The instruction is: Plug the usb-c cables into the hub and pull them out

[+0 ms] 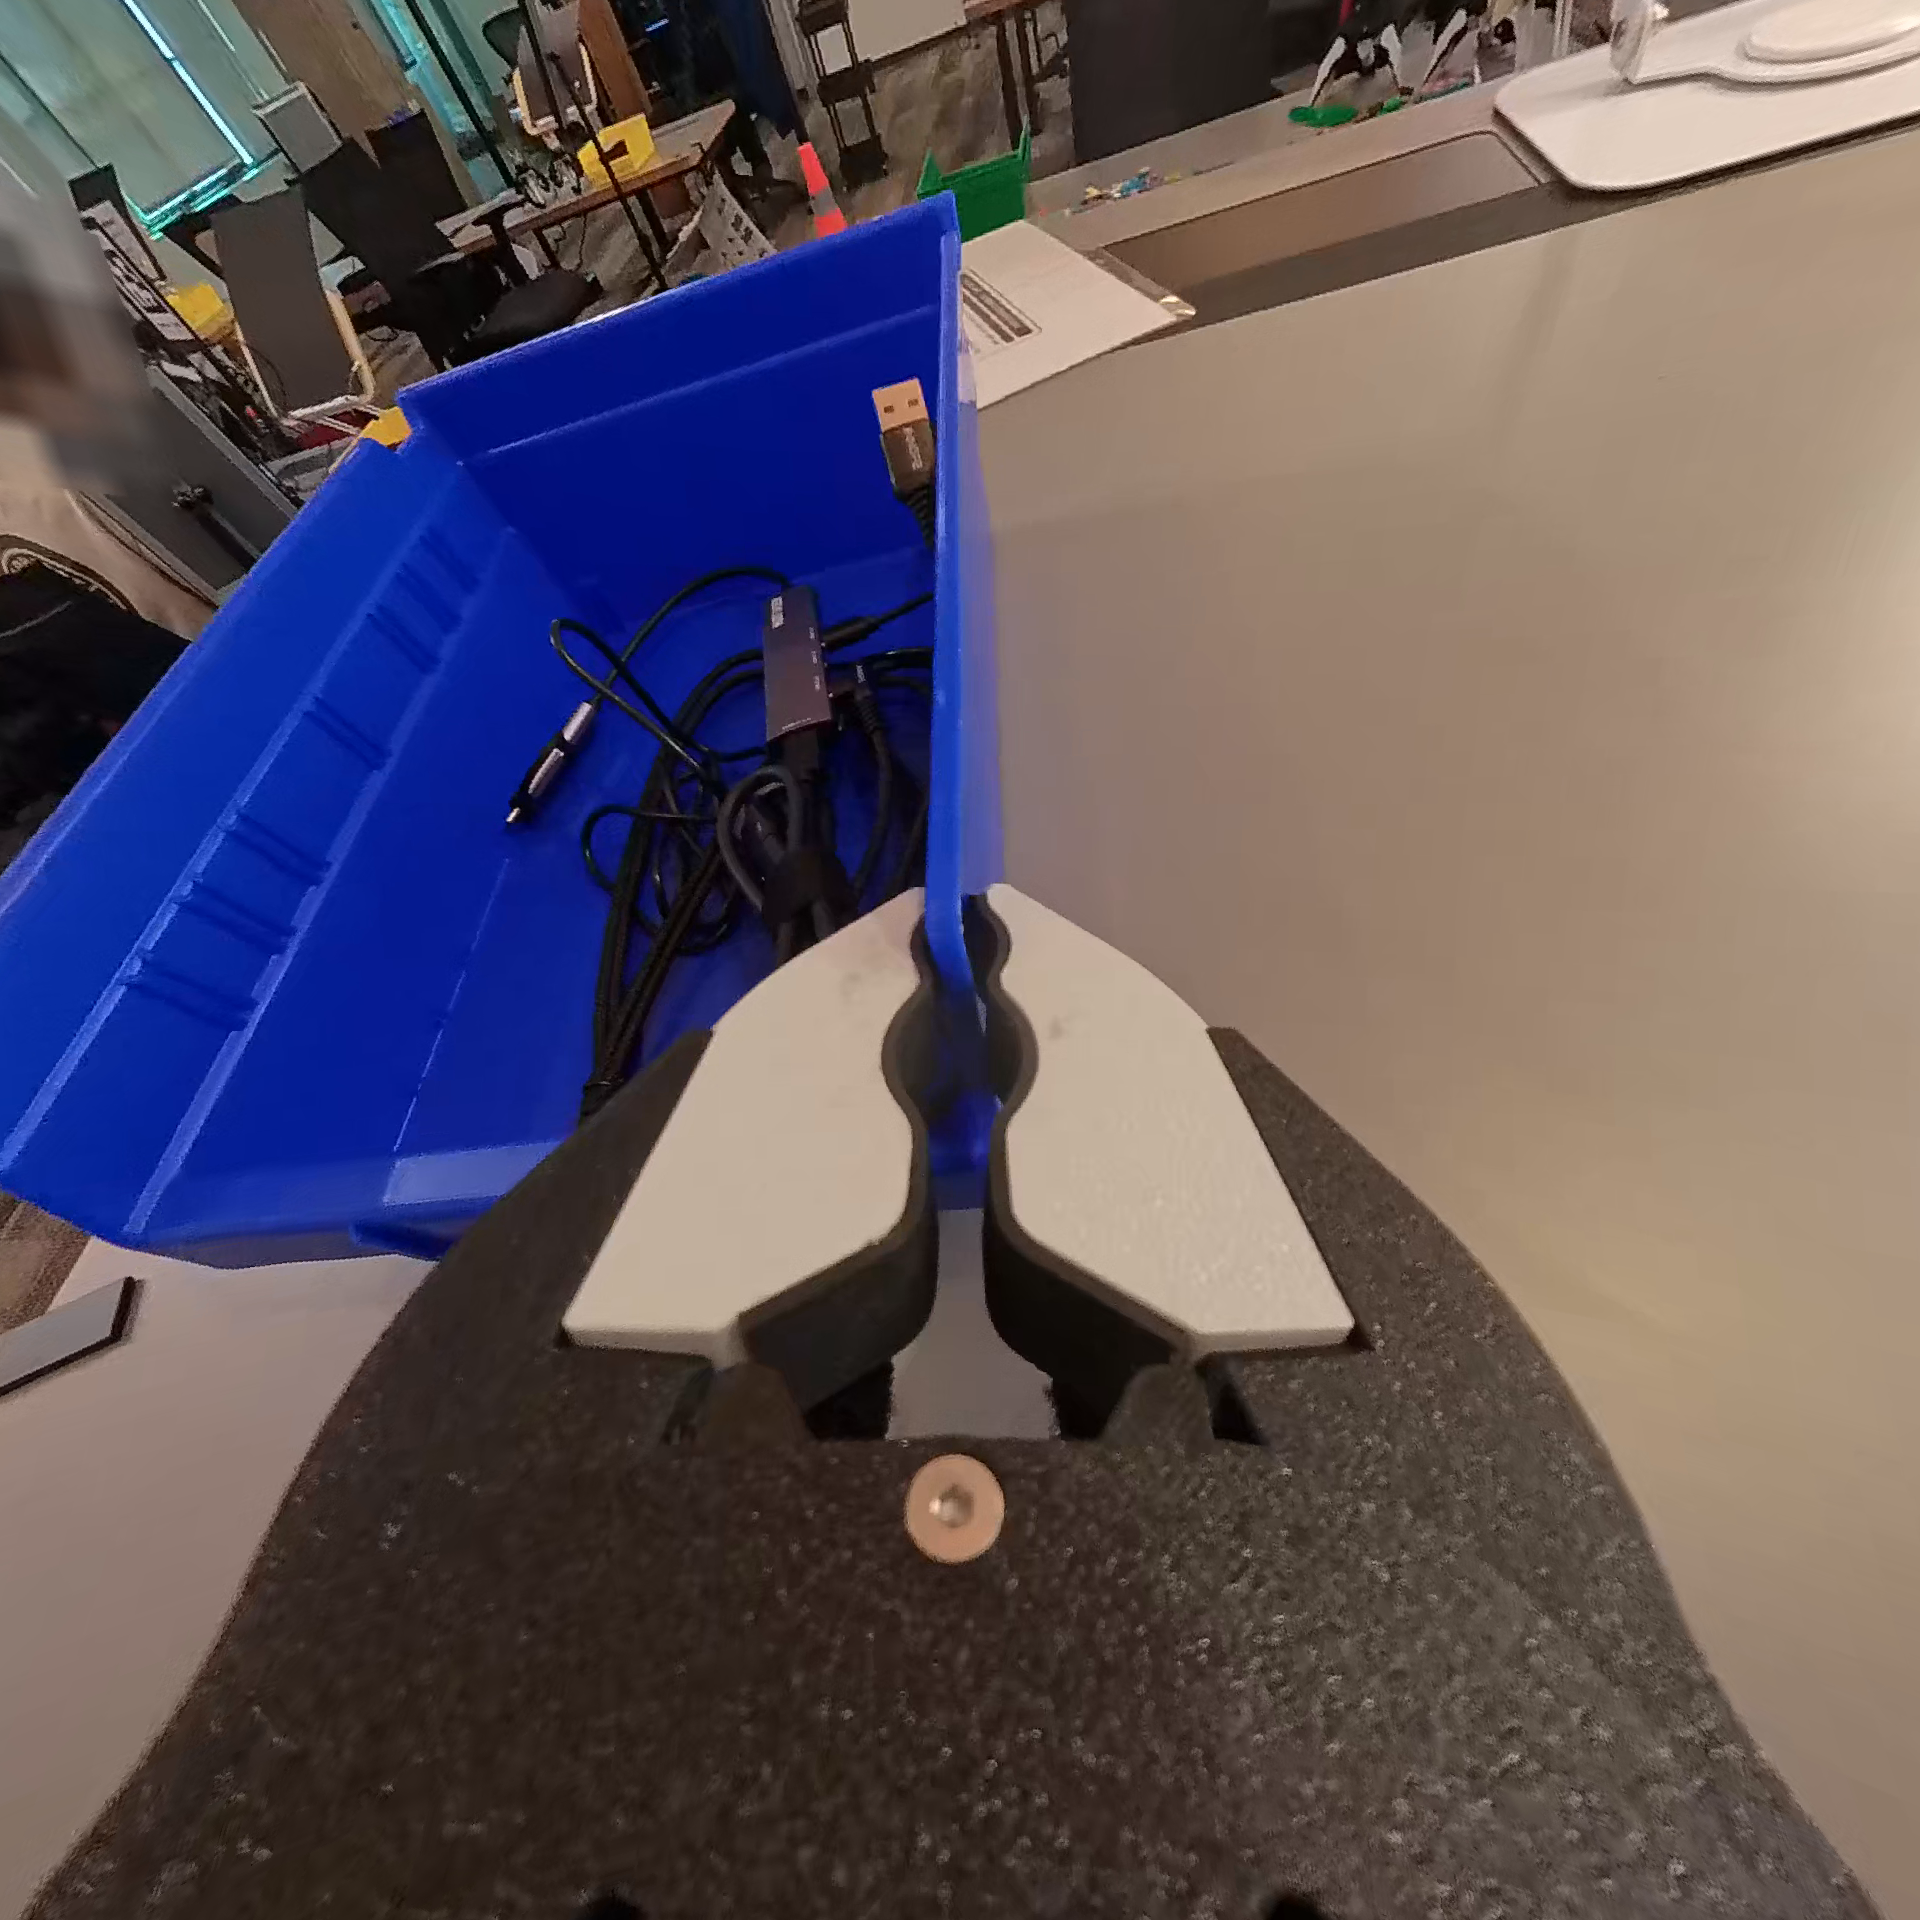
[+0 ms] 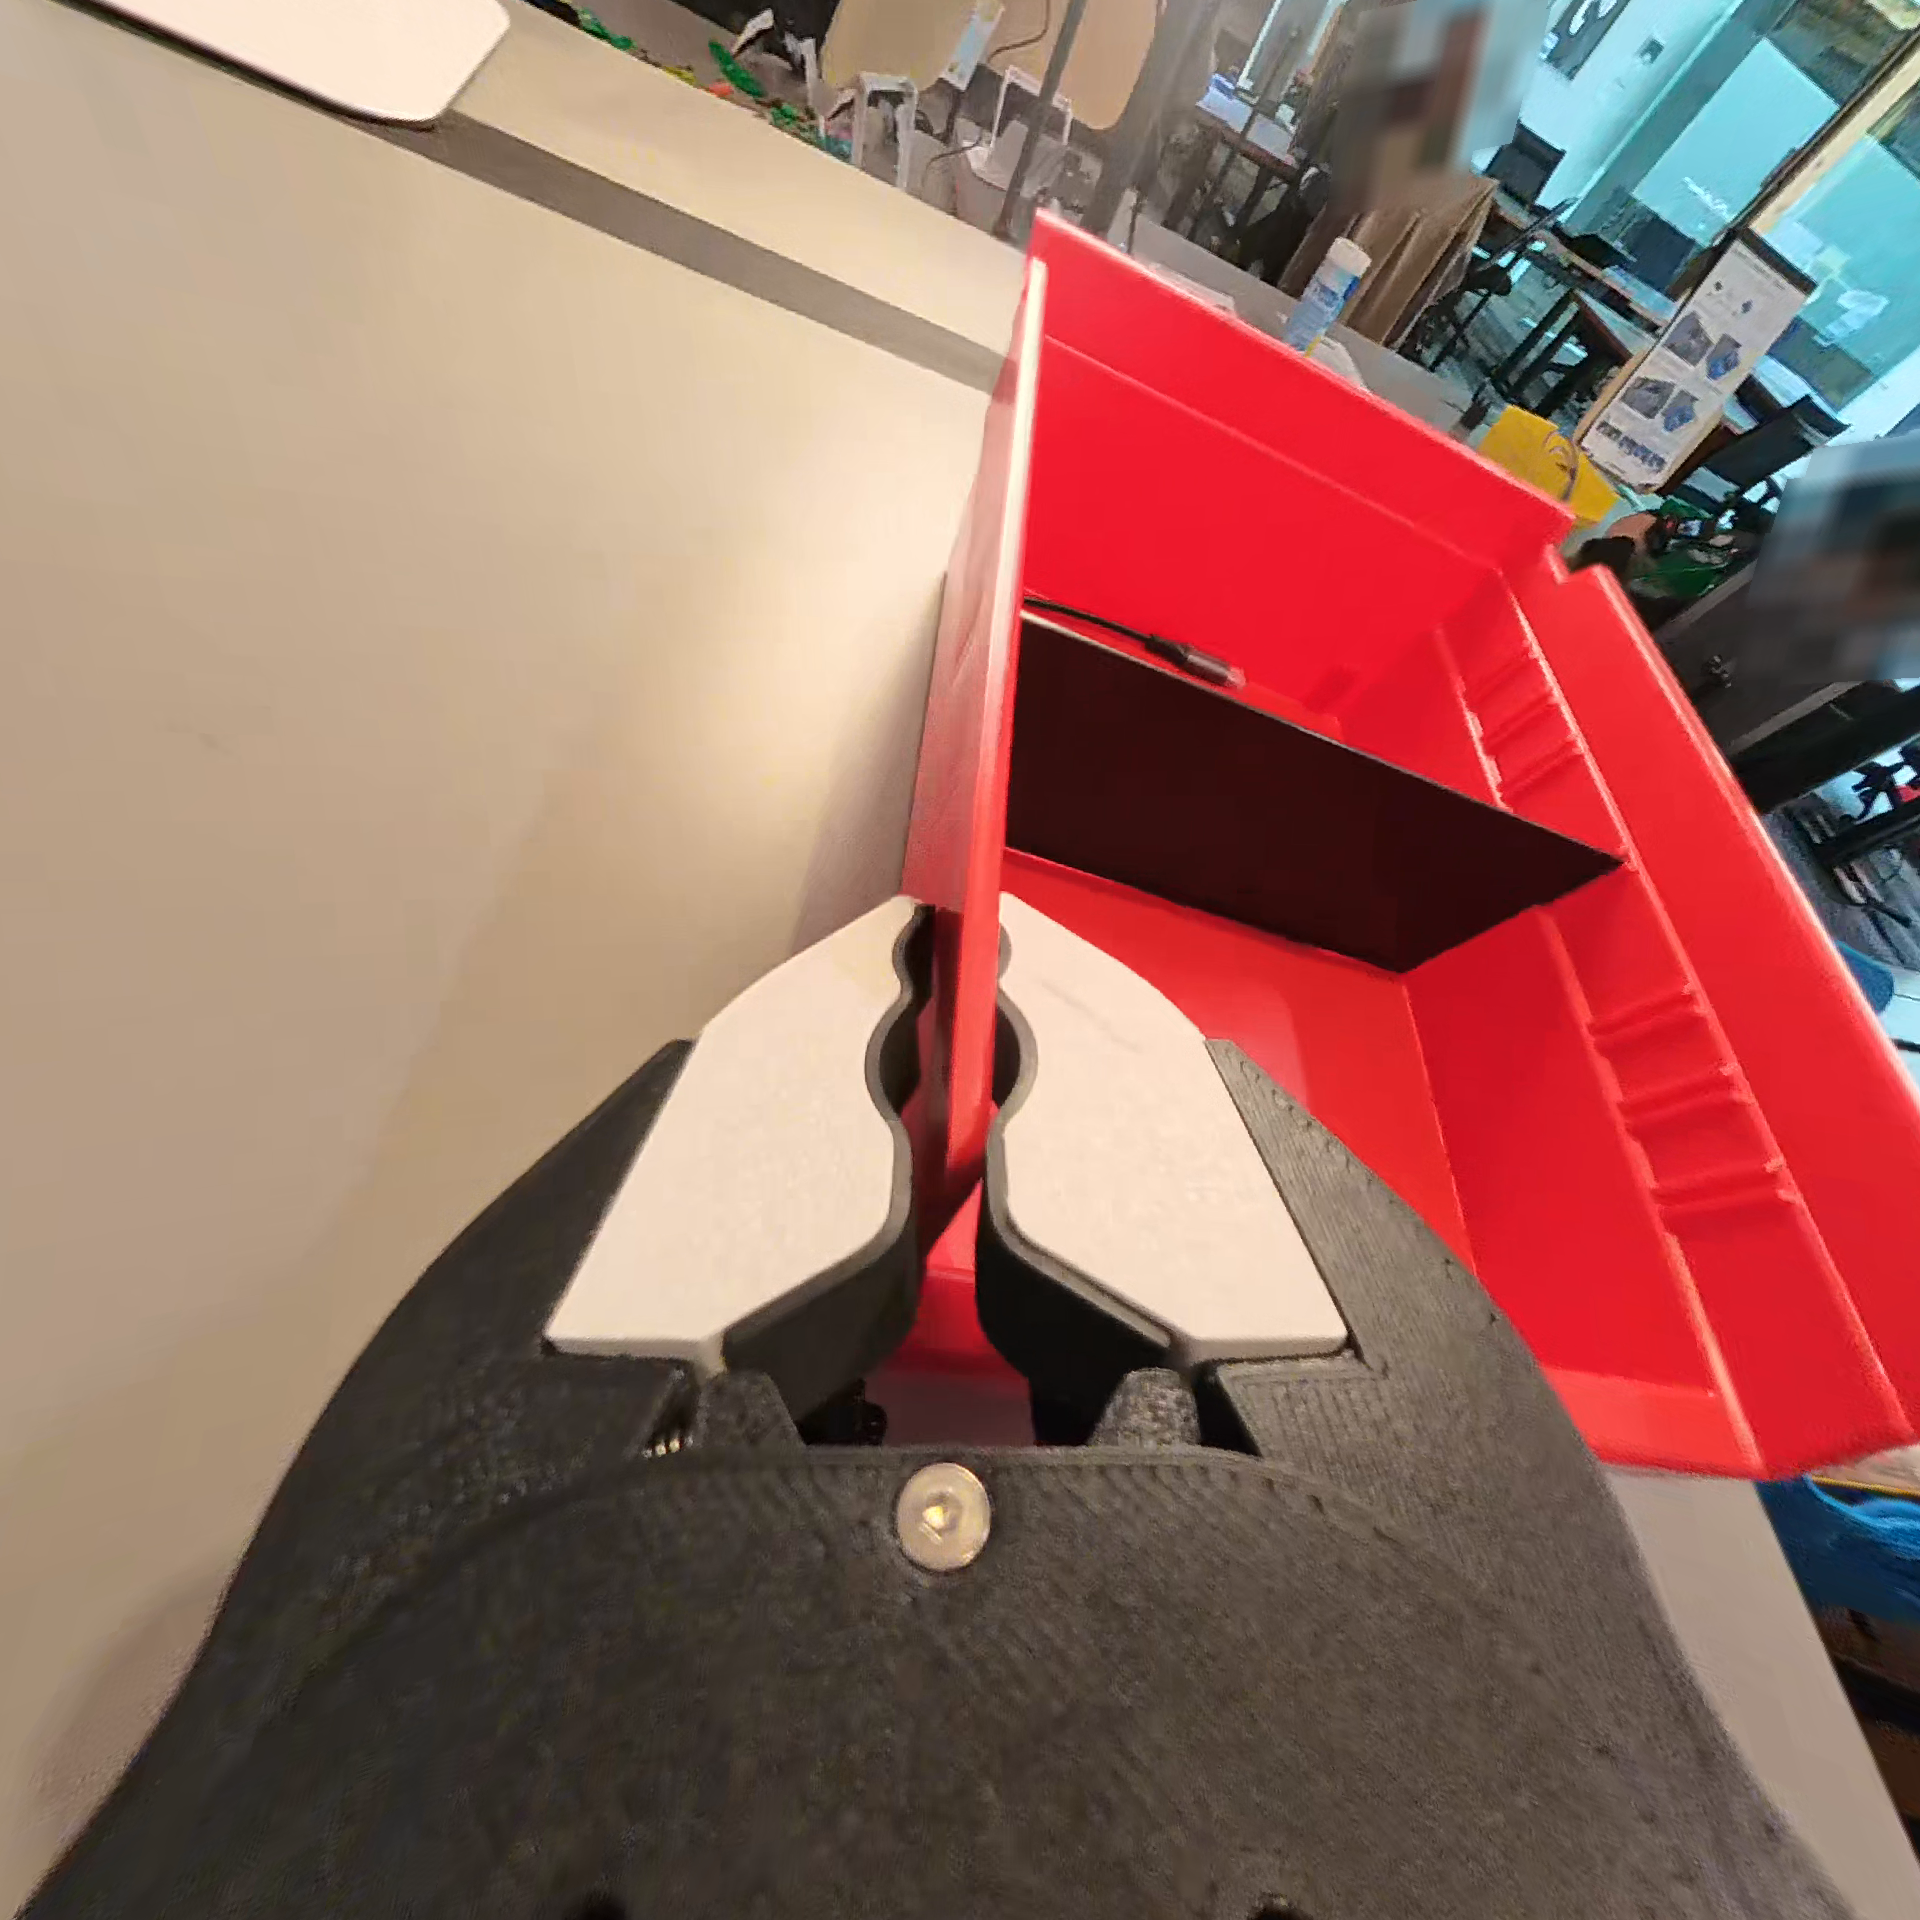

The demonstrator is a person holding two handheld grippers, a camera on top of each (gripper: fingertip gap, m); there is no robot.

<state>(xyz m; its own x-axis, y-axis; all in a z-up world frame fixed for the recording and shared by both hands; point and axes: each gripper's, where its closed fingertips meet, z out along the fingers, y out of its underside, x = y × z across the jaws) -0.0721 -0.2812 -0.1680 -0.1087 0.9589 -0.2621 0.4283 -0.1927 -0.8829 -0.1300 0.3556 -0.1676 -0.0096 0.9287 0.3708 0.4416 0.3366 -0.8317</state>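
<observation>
In the left wrist view, my left gripper (image 1: pixel 958 914) is shut on the right side wall of a blue bin (image 1: pixel 312 831), which is tilted. Inside lie a dark grey hub (image 1: pixel 795 665), a tangle of black cables (image 1: pixel 727 831), a small silver connector (image 1: pixel 551 764) and a gold-tipped USB plug (image 1: pixel 902 436) leaning against the wall. In the right wrist view, my right gripper (image 2: pixel 961 925) is shut on the left side wall of a red bin (image 2: pixel 1558 1039). A black divider (image 2: pixel 1247 800) crosses it, with a cable end (image 2: pixel 1195 655) behind the divider.
Both bins rest on a pale grey table (image 1: pixel 1455 831). A printed sheet (image 1: pixel 1049 301) lies behind the blue bin, and a white mat (image 1: pixel 1704 104) lies at the far right. A dark flat piece (image 1: pixel 62 1340) sits at the table's left edge. Workshop desks and chairs stand beyond.
</observation>
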